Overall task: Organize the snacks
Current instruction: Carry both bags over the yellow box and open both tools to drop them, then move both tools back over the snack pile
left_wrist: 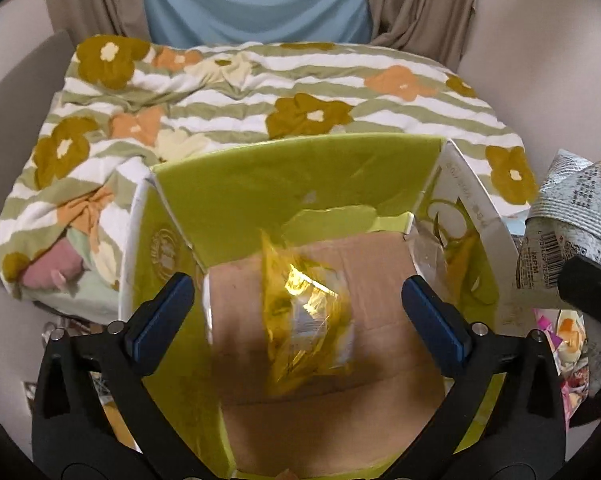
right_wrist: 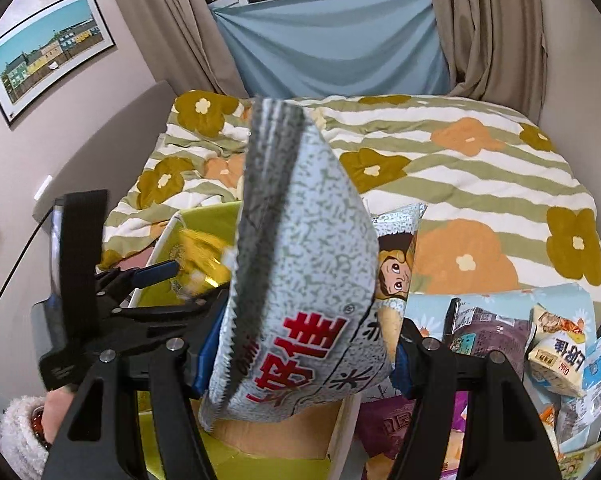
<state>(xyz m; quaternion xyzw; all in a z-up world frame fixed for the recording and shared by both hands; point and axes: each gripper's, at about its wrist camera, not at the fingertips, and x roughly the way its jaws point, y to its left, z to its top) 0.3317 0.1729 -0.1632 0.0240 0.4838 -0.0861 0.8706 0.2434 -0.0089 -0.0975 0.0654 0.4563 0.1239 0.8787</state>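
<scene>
Resting on our flowered bedspread [left_wrist: 340, 80], the green-lined cardboard box [left_wrist: 300, 168] contains a blurred yellow snack packet [left_wrist: 308, 312] beneath our left gripper [left_wrist: 296, 312], its fingers spread wide; our right gripper [right_wrist: 300, 364] clamps a grey speckled snack bag [right_wrist: 300, 248] over the box, beside loose snack packets [right_wrist: 556, 360].

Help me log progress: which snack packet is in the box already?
The yellow packet, alone in the box; the grey bag is held in the right gripper.

soft indoor light, glare and motion blur on the yellow packet [left_wrist: 306, 304], fisheye-warped edges.
</scene>
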